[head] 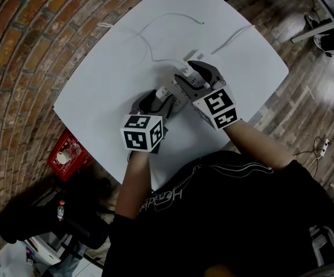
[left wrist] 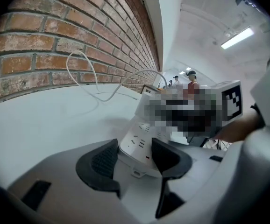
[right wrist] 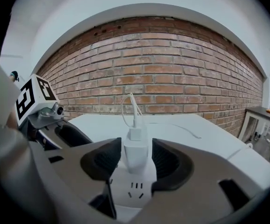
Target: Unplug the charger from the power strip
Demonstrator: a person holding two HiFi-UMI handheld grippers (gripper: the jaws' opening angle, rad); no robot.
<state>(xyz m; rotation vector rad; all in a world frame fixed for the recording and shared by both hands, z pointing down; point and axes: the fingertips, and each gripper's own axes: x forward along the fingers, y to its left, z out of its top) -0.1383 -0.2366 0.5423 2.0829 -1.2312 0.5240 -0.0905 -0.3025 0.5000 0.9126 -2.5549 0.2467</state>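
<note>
White plastic power strip (left wrist: 138, 143) lay clamped in left gripper (left wrist: 134, 154), right gripper (right wrist: 136, 149) jaws stood wide, straddling plugged-in white boxy charger (right wrist: 136, 157).

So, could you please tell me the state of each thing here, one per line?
power strip: flat on the table, one end clamped
charger: plugged into the power strip, upright
left claw: shut on the power strip
right claw: open, either side of the charger
cable: plugged into the charger, slack
</note>
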